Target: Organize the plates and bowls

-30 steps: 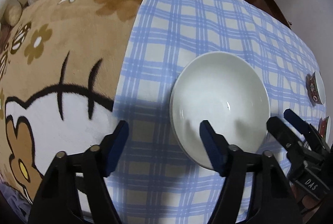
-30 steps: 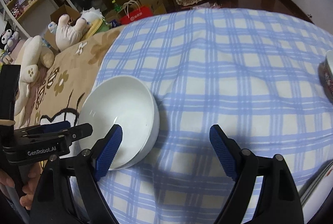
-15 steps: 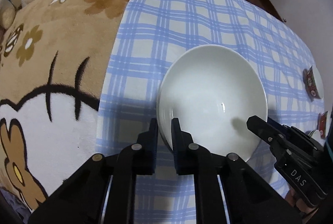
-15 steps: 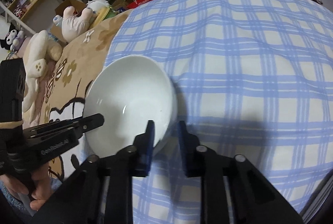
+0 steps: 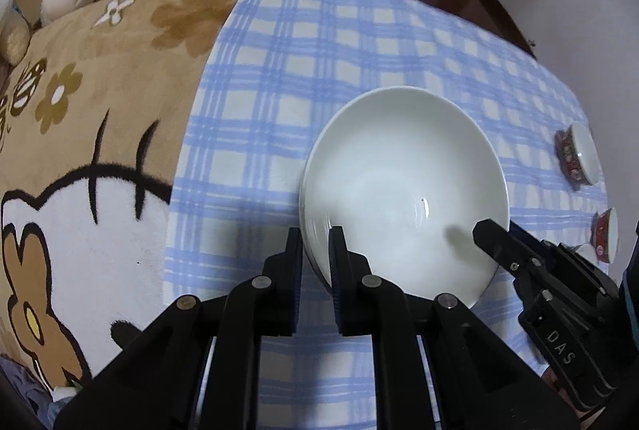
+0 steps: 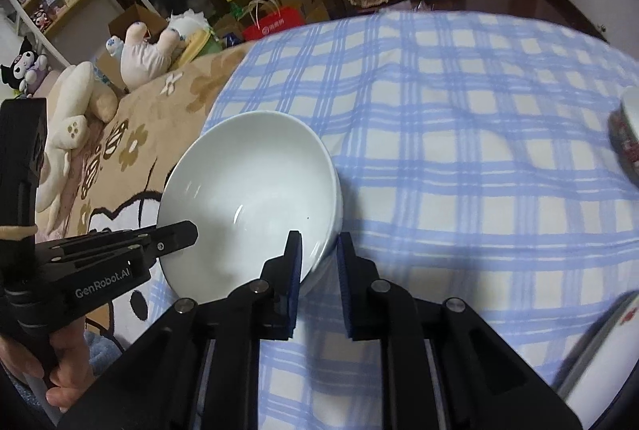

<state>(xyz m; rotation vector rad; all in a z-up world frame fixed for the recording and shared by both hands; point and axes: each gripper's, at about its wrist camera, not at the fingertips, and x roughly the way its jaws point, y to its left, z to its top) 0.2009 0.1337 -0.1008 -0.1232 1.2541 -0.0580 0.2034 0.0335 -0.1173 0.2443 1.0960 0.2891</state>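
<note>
A large white bowl (image 5: 403, 186) is on the blue checked cloth (image 5: 319, 70); it looks like two nested bowls, with a double rim at the edge. My left gripper (image 5: 315, 250) is shut on its near left rim. My right gripper (image 6: 319, 254) is shut on its near right rim; the bowl also shows in the right wrist view (image 6: 251, 198). Each gripper shows in the other's view, the right one (image 5: 495, 234) and the left one (image 6: 175, 234).
Two small red-patterned bowls (image 5: 579, 158) (image 5: 607, 234) stand at the right of the cloth. A patterned plate edge (image 6: 599, 362) is at the lower right. A brown cartoon blanket (image 5: 88, 134) lies to the left, with plush toys (image 6: 147, 54) and a red bag (image 6: 275, 22) behind.
Both grippers went from wide open to shut on the bowl's rim, one on each side. The bowl now appears slightly raised and tilted.
</note>
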